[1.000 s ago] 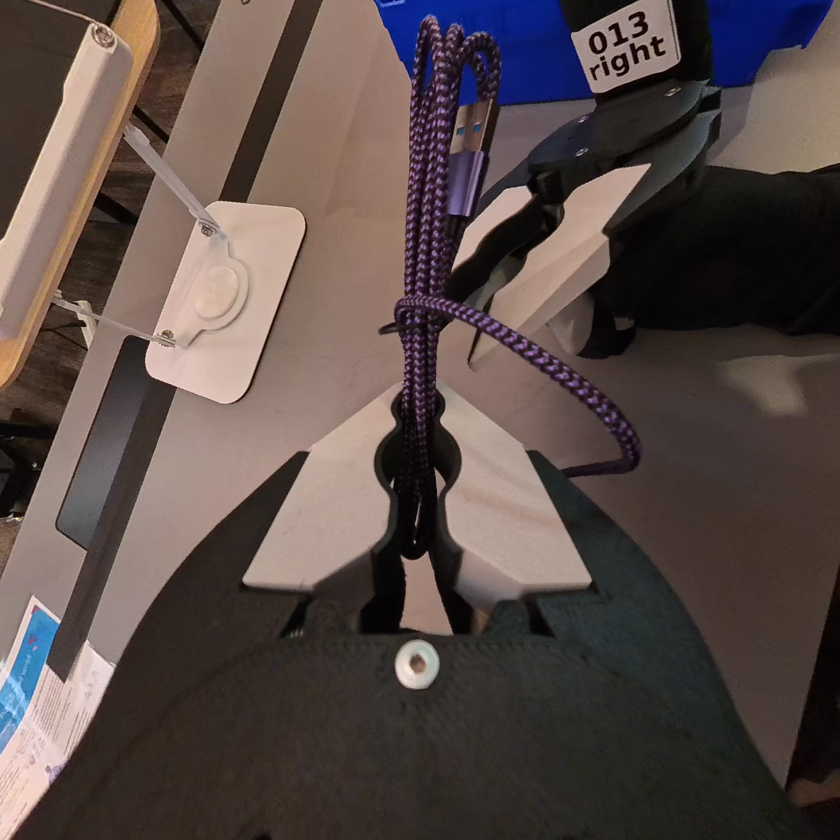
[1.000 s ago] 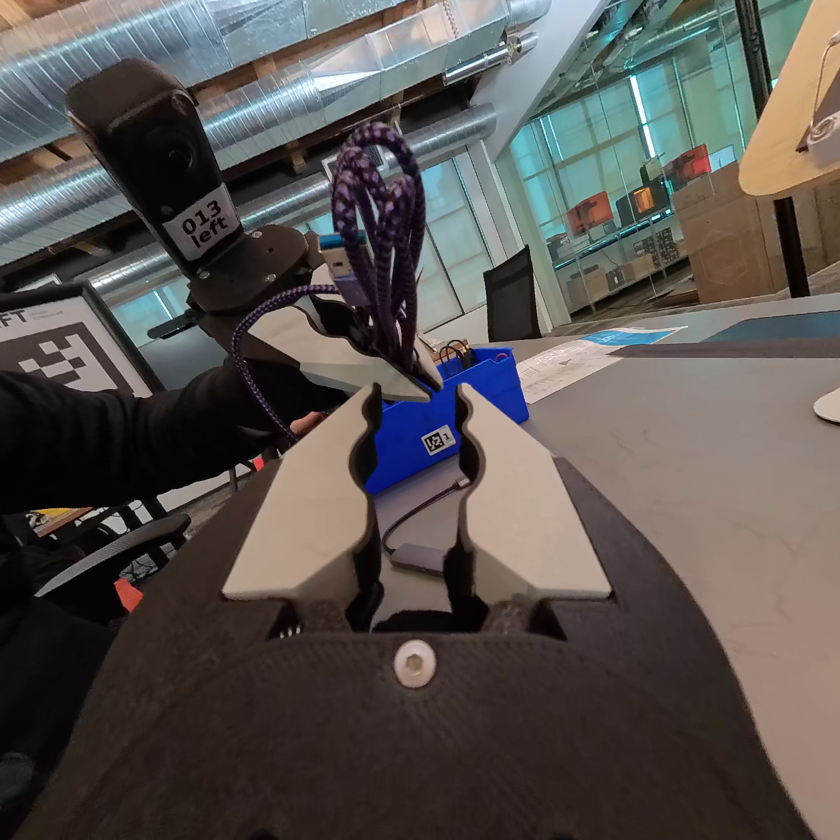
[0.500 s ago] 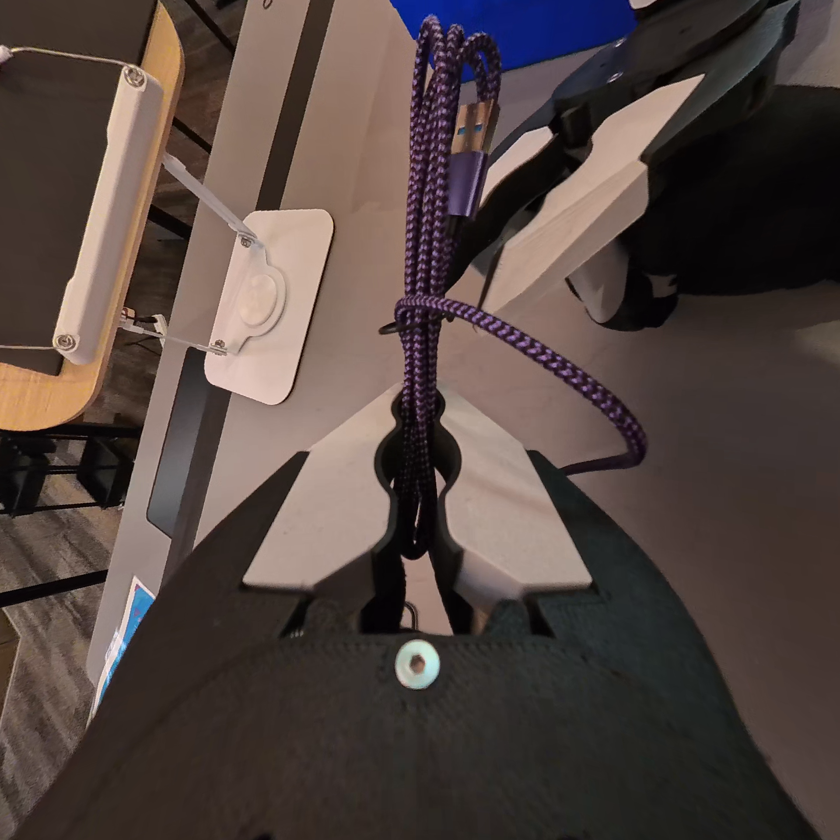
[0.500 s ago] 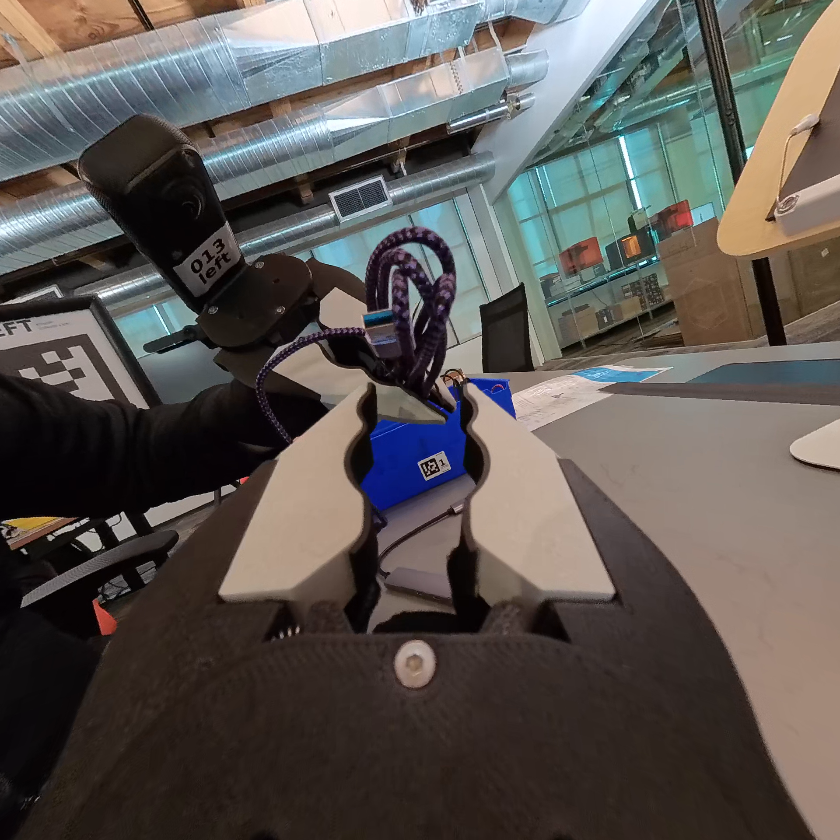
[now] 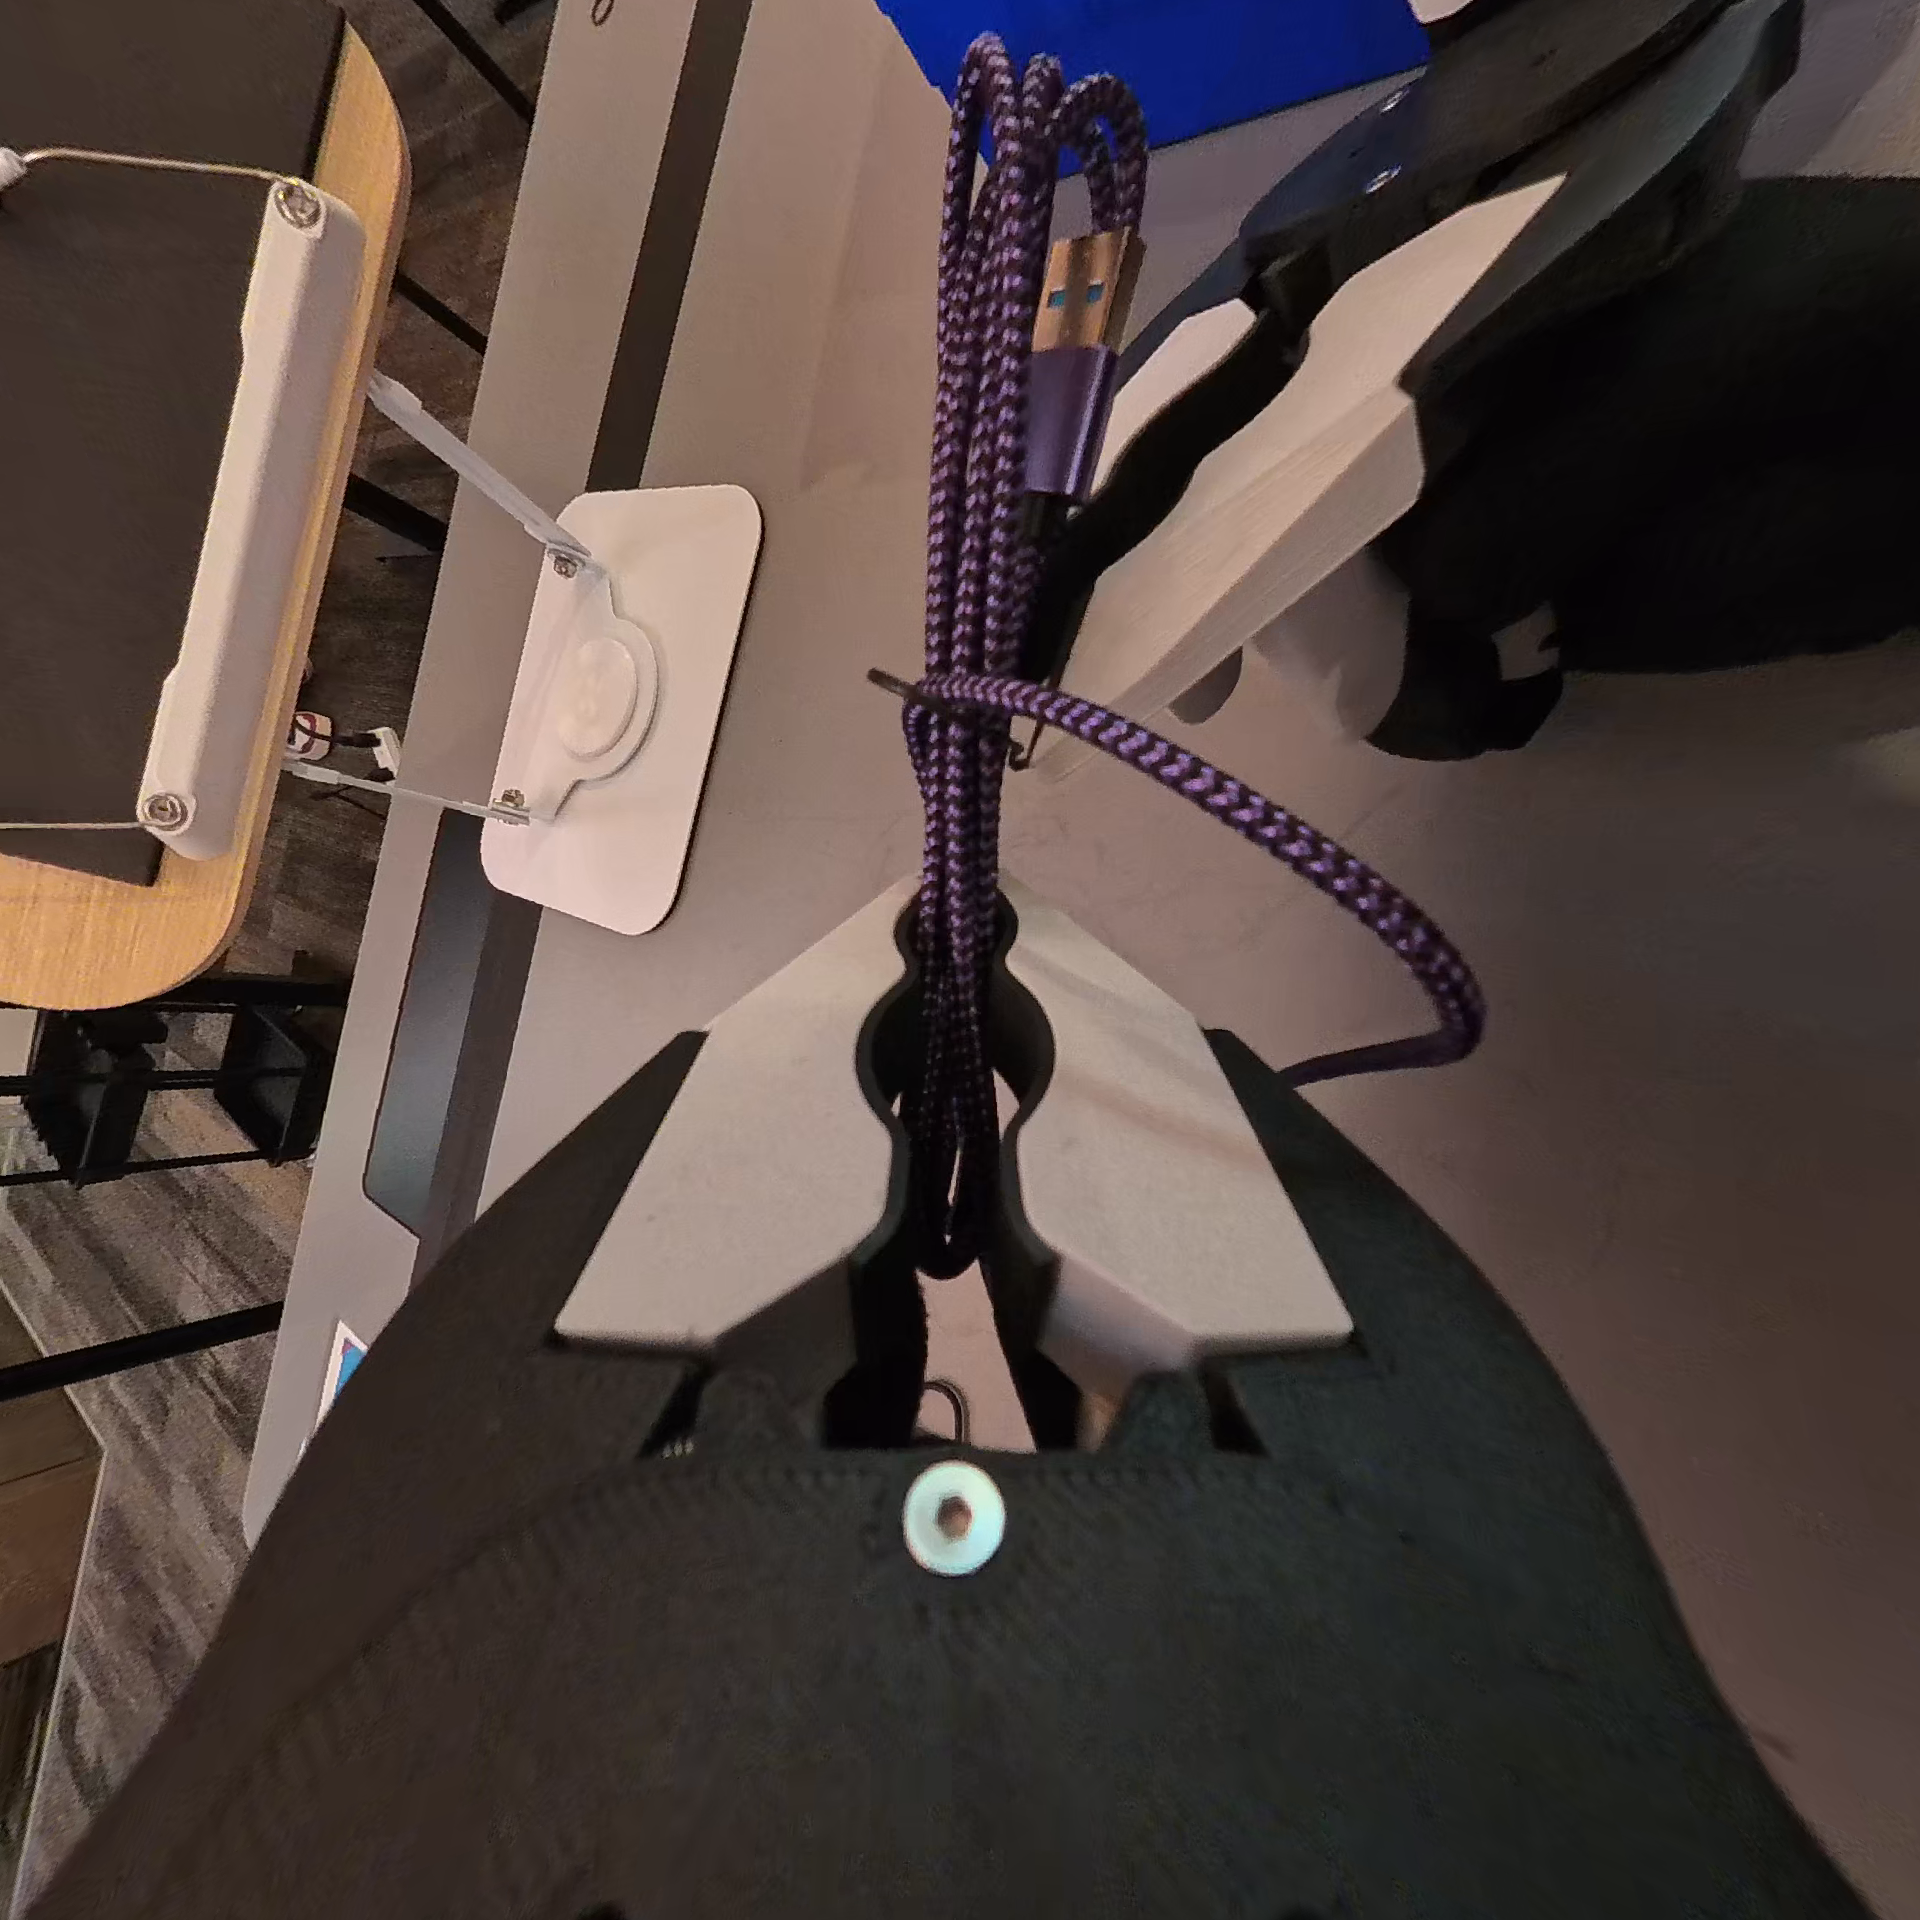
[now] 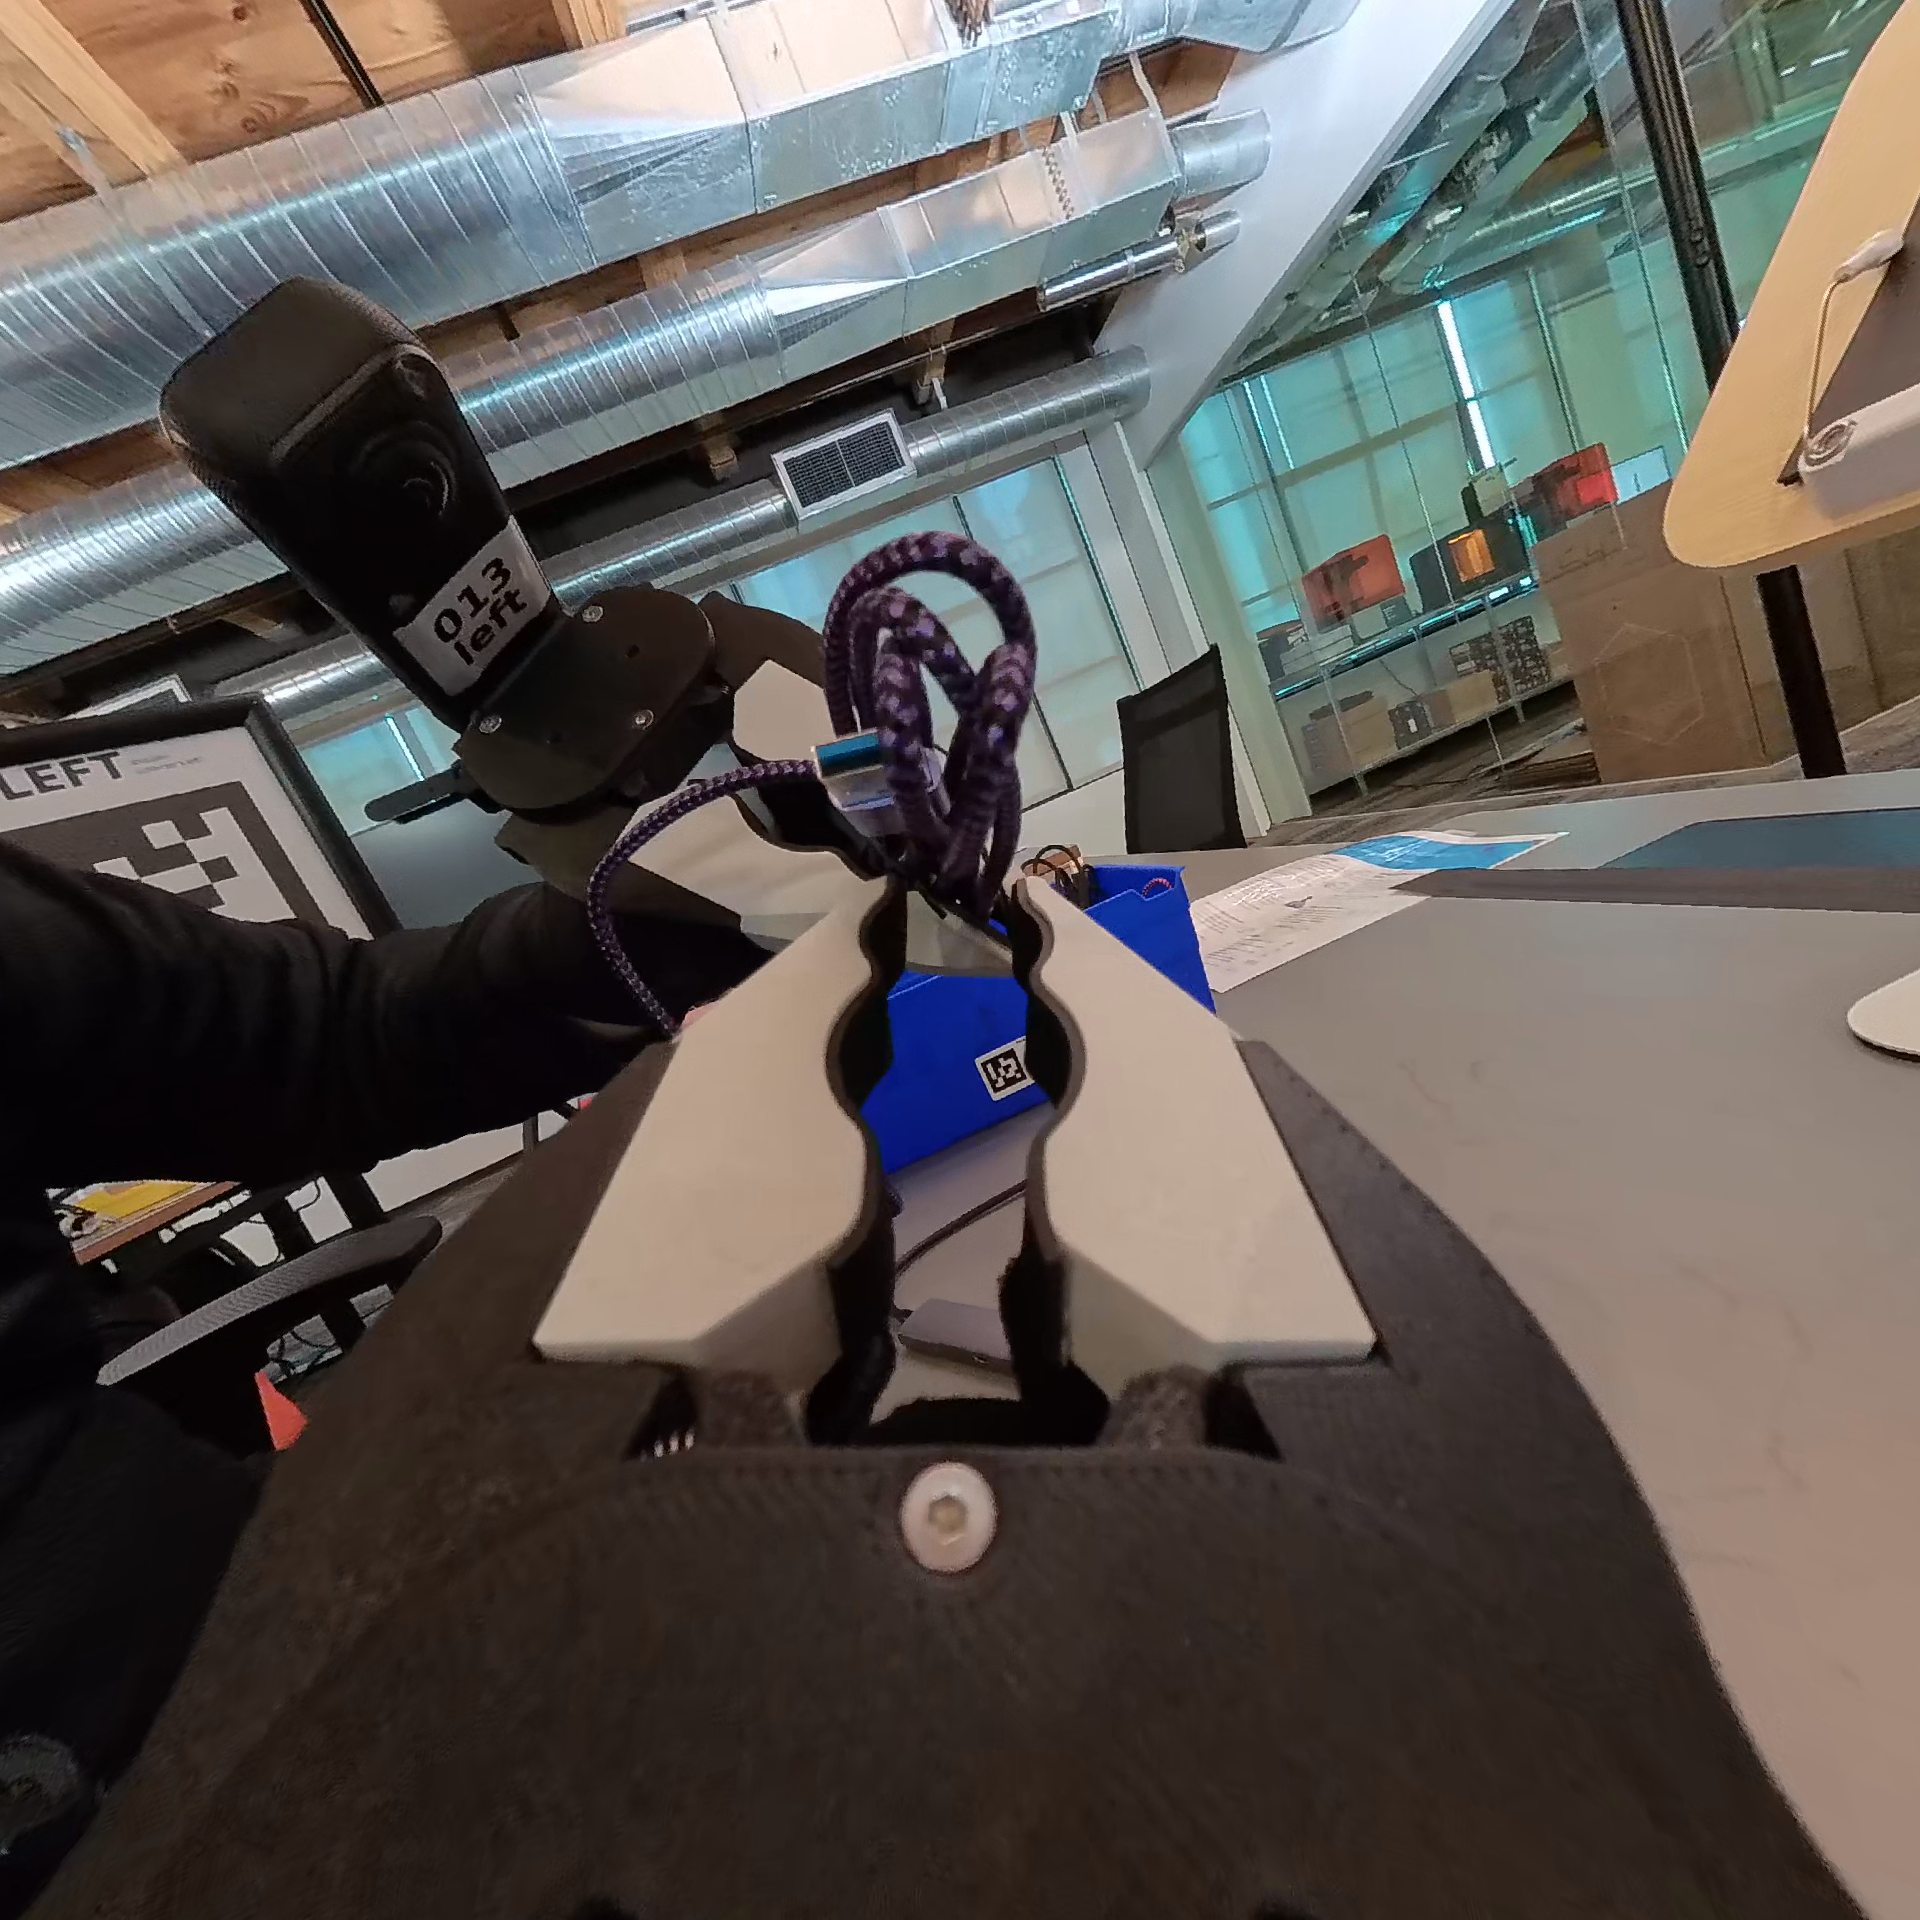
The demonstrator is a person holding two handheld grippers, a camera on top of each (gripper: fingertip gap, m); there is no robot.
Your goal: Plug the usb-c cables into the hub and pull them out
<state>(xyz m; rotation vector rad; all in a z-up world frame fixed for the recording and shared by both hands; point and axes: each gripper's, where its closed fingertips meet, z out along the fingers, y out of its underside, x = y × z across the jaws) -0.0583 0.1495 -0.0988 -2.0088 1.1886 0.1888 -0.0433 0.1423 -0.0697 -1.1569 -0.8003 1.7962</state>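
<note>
Cable (image 5: 961,582) of braided purple cord, folded into a bundle and cinched by a thin black tie, sits pinched between the fingers of the left tongs (image 5: 956,914), which are clenched on it. The bundle stands out past the fingertips, with its looped end farthest away and a blue-tongued metal plug (image 5: 1081,301) lying along its right side. 1 loose strand arcs away to the right and curls back beside the tongs. The right tongs (image 6: 956,899) are parted and grasp nothing; in the right wrist view their tips sit just below the bundle (image 6: 935,717), and in the left wrist view 1 of their pale fingers (image 5: 1247,509) lies just beside the plug, though actual touch cannot be told. Below, on the grey surface (image 6: 1558,1091), a slim grey hub (image 6: 951,1330) with a dark lead shows through the gap of the right tongs, near a blue bin (image 6: 1132,935). A white stand base (image 5: 665,623) rests on the surface farther off.
</note>
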